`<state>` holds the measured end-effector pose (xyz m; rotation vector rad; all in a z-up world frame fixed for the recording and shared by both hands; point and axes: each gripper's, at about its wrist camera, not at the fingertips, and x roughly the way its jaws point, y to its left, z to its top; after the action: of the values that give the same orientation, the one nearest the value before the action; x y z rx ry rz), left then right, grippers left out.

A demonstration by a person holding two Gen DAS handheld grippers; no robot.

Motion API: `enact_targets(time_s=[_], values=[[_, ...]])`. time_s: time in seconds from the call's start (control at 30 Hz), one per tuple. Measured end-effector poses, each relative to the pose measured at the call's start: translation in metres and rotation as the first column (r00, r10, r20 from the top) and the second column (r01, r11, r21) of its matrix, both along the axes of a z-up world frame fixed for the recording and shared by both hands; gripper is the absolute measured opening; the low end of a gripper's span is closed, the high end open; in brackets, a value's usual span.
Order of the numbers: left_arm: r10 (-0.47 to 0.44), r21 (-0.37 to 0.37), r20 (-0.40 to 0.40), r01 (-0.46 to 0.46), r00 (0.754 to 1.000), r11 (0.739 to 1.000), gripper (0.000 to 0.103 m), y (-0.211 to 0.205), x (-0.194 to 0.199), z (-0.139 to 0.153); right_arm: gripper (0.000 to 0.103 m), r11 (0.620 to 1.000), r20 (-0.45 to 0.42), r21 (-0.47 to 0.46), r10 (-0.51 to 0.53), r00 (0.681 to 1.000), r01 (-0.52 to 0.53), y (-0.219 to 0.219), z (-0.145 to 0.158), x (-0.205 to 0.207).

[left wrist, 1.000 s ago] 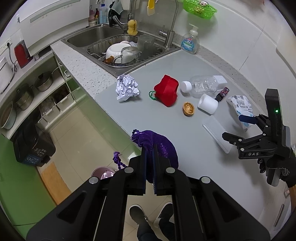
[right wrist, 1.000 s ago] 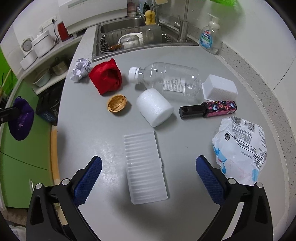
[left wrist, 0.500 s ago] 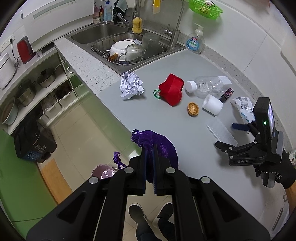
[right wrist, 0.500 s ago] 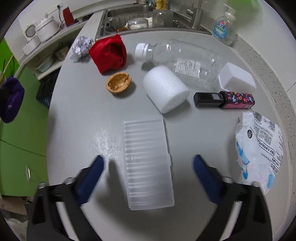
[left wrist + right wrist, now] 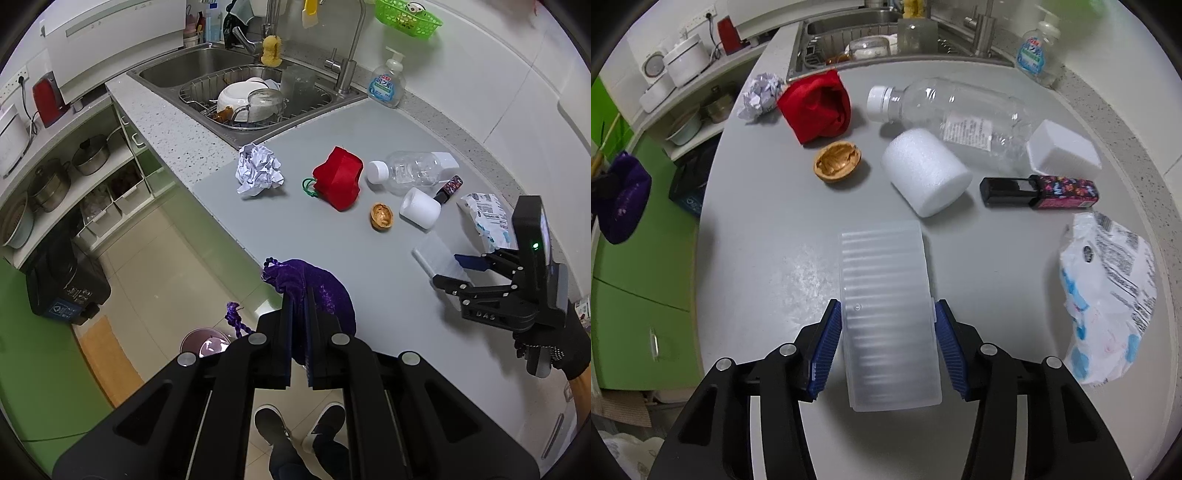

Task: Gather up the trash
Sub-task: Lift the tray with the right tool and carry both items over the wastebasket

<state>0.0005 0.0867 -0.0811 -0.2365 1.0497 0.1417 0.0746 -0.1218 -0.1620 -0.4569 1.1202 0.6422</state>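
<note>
Ribbed translucent plastic lid (image 5: 886, 314) flat on grey bench (image 5: 757, 240), flanked by closing right tool (image 5: 888, 345); left tool (image 5: 300, 332) clamped on purple velvet pouch (image 5: 317, 288).

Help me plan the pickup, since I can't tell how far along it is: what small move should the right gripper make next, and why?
Probably finish closing. The right gripper has just been closing, and its blue pads now flank the ribbed clear plastic lid lying flat on the grey counter, at or almost at its long edges. A firm pinch should come before any lift toward the purple pouch held by the left gripper.
</note>
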Motion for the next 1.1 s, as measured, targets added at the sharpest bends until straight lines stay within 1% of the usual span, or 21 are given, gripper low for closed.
enact_targets(time_s=[0.2, 0.3, 0.43, 0.53, 0.63, 0.8, 0.87, 1.0, 1.1], values=[[0.003, -0.002, 0.007, -0.003, 1.000, 1.000, 0.005, 0.003, -0.008, 0.002, 0.050, 1.000, 0.038, 0.021, -0.004, 0.999, 0.003, 0.001, 0.030, -0.009], [0.014, -0.003, 0.013, -0.014, 1.000, 1.000, 0.005, 0.009, -0.017, 0.004, 0.050, 0.999, 0.062, 0.042, 0.007, 0.998, -0.010, 0.009, 0.048, -0.017], [0.041, -0.004, 0.016, -0.041, 0.999, 0.999, 0.005, 0.023, -0.033, 0.004, 0.050, 0.995, 0.086, 0.085, 0.042, 0.995, -0.050, 0.030, 0.071, -0.033], [0.063, -0.001, 0.016, -0.063, 0.998, 0.998, 0.005, 0.034, -0.047, 0.002, 0.050, 0.990, 0.087, 0.116, 0.076, 0.993, -0.086, 0.049, 0.080, -0.046], [0.096, -0.005, 0.007, -0.096, 0.995, 0.995, 0.005, 0.051, -0.063, -0.004, 0.050, 0.981, 0.087, 0.140, 0.124, 0.989, -0.135, 0.078, 0.083, -0.061], [0.153, -0.010, -0.012, -0.153, 0.988, 0.988, 0.005, 0.084, -0.090, -0.025, 0.050, 0.967, 0.072, 0.140, 0.203, 0.977, -0.211, 0.126, 0.070, -0.085], [0.175, -0.013, -0.018, -0.176, 0.984, 0.984, 0.005, 0.099, -0.100, -0.037, 0.050, 0.962, 0.059, 0.134, 0.232, 0.971, -0.238, 0.149, 0.058, -0.094], [0.214, -0.020, -0.038, -0.214, 0.976, 0.977, 0.005, 0.128, -0.113, -0.069, 0.050, 0.953, 0.027, 0.113, 0.280, 0.960, -0.281, 0.186, 0.028, -0.105], [0.236, -0.027, -0.051, -0.238, 0.970, 0.971, 0.005, 0.148, -0.121, -0.101, 0.050, 0.944, 0.002, 0.096, 0.318, 0.948, -0.317, 0.217, -0.006, -0.109]])
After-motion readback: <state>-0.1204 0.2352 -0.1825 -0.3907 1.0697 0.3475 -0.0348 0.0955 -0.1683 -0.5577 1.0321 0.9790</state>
